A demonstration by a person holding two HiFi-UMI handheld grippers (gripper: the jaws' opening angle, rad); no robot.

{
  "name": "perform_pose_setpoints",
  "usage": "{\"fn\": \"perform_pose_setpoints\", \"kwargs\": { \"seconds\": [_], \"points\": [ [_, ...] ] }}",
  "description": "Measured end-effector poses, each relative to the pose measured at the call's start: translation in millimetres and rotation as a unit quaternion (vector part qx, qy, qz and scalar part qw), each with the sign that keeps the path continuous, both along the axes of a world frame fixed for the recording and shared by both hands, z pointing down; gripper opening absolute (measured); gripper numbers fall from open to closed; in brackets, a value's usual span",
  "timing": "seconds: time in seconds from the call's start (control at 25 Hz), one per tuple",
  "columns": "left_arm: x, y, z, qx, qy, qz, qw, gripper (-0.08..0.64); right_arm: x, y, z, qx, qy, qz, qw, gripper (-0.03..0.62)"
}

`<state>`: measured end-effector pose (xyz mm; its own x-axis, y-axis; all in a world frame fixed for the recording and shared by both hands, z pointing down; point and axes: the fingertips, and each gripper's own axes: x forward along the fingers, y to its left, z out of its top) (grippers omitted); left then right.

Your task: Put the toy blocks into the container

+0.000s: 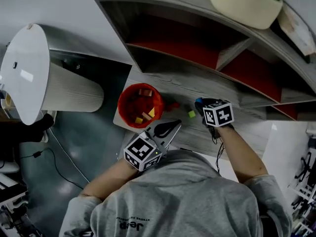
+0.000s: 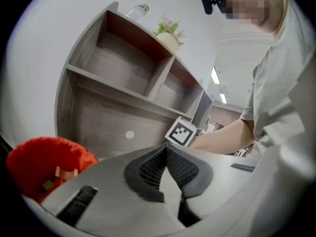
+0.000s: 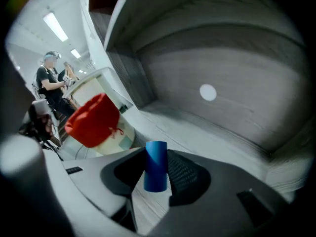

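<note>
A red fabric container (image 1: pixel 140 105) stands on the grey shelf top (image 1: pixel 163 80) with several blocks inside. It also shows at the lower left of the left gripper view as a red container (image 2: pixel 42 164). A green block (image 1: pixel 191 114) and a red block (image 1: pixel 173 105) lie loose to its right. My right gripper (image 1: pixel 200 104) sits just right of the green block, and the right gripper (image 3: pixel 157 164) is shut on an upright blue cylinder (image 3: pixel 156 166). My left gripper (image 1: pixel 170 127) hovers by the container's near right side; the left gripper (image 2: pixel 165 149) is shut with nothing in it.
A white drum-shaped appliance (image 1: pixel 34 78) stands left of the shelf. Behind the work spot rises a curved shelf with red-backed compartments (image 1: pixel 197 43) and a cream plant pot (image 1: pixel 242 4) on top. Cables (image 1: pixel 59 162) run over the floor. People (image 3: pixel 49 80) stand far off.
</note>
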<state>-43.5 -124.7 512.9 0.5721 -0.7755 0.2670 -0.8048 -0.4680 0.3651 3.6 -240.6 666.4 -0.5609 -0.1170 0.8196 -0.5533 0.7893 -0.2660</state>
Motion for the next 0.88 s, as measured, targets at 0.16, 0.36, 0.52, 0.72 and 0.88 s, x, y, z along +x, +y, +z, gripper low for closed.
{"fn": "perform_pose_setpoints", "kwargs": {
  "seconds": [0.16, 0.36, 0.52, 0.72, 0.88],
  "points": [
    [-40.3, 6.8, -41.2, 0.039, -0.006, -0.003, 0.9992, 0.011, -44.4, 24.6, -84.7, 0.026, -0.054, -0.028, 0.998, 0.161],
    [-105.1, 22.7, -66.4, 0.067, -0.033, -0.013, 0.9971, 0.011, -115.5, 66.6, -144.5, 0.035, -0.094, -0.075, 0.992, 0.161],
    [-153.1, 39.8, -68.3, 0.064, -0.041, -0.024, 0.9968, 0.011, -167.4, 94.2, -148.3, 0.039, -0.09, -0.106, 0.99, 0.161],
    [-191.0, 59.5, -59.9, 0.052, -0.037, -0.021, 0.9977, 0.011, -208.8, 113.3, -126.9, 0.035, -0.058, -0.123, 0.99, 0.162],
    [-204.6, 64.4, -54.3, 0.048, -0.025, -0.017, 0.9984, 0.011, -222.2, 117.2, -112.1, 0.032, -0.033, -0.125, 0.991, 0.163]
  ]
}}
